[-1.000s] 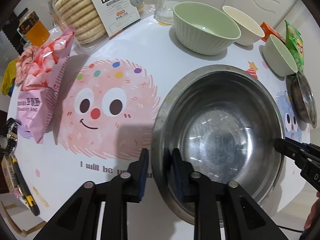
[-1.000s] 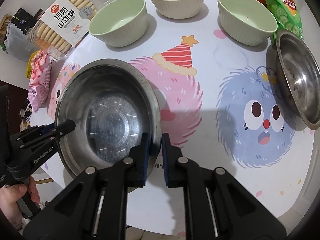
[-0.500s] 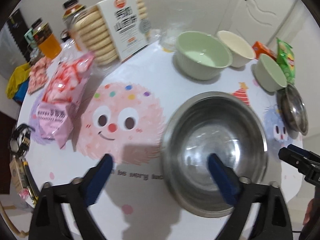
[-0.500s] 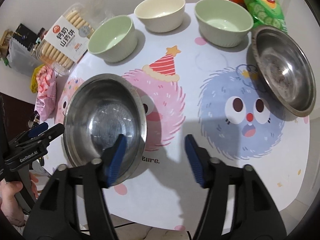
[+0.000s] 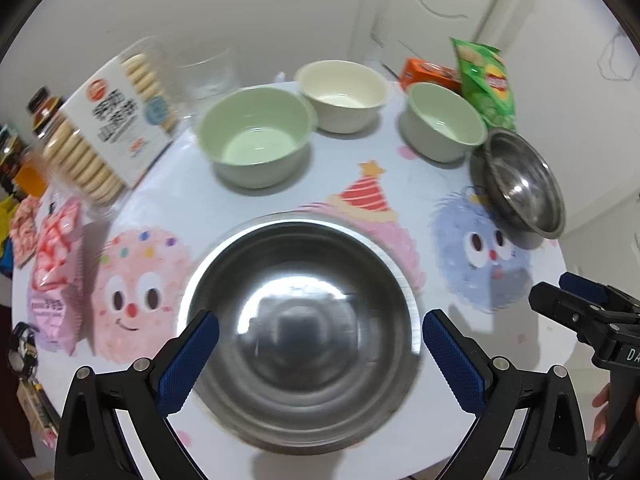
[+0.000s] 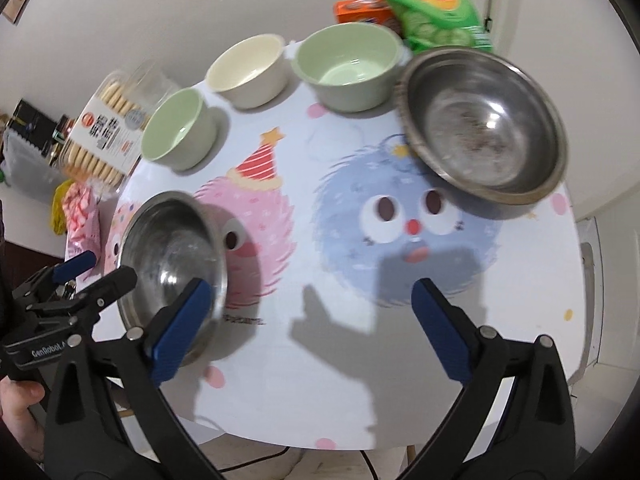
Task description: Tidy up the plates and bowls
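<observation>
Round shiny steel bowl (image 5: 304,336), ribbed blue pads (image 5: 188,364)

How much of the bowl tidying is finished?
Not much. The big steel bowl sits on the table, and both grippers, left and right, have just opened their fingers and hold nothing. The smaller steel bowl, two green bowls and cream bowl remain unstacked.

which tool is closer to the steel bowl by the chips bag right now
Right. The right tool hangs open above the blue monster print, just short of the steel bowl. The left tool hangs open over the other steel bowl, across the table.
</observation>
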The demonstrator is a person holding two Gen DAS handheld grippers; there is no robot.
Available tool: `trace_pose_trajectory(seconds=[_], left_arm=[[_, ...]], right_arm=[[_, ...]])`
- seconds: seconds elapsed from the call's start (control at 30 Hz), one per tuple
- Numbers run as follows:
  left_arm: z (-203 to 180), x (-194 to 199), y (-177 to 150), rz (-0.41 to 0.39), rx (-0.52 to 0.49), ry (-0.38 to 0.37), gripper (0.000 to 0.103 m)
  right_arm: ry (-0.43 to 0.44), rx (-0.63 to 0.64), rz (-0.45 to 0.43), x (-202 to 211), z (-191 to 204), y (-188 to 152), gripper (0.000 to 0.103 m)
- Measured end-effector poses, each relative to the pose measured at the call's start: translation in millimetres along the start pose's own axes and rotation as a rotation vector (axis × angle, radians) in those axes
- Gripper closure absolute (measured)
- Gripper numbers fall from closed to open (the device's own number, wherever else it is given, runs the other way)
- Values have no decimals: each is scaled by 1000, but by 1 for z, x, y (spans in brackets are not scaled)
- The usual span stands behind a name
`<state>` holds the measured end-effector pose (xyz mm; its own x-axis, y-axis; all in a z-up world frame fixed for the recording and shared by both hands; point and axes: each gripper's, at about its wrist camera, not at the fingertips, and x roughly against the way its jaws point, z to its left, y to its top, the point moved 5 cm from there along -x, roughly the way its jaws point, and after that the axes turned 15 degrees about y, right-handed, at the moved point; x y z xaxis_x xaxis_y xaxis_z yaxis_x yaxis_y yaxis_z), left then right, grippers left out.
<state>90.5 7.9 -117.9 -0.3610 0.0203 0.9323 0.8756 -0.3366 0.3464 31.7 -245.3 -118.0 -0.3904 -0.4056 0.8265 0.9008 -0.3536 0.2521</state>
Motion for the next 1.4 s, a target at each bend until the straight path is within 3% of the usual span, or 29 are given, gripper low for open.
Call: trace_pose_trajectory(seconds=[0.37, 0.67, 1.07, 1.4], left_arm=[[-81, 7, 25, 22, -21, -43, 0], [-142, 1, 49, 55, 35, -71, 0], [-199, -39, 73, 133, 106, -61, 0], [-219, -71, 91, 179, 170, -30, 1]], right_arm=[[-16, -32, -33, 43, -65, 21, 1], [-28, -54, -38, 66, -126, 53, 1], [-38, -95, 4, 59, -194, 82, 1], [-19, -134, 58, 35, -224, 100, 1]])
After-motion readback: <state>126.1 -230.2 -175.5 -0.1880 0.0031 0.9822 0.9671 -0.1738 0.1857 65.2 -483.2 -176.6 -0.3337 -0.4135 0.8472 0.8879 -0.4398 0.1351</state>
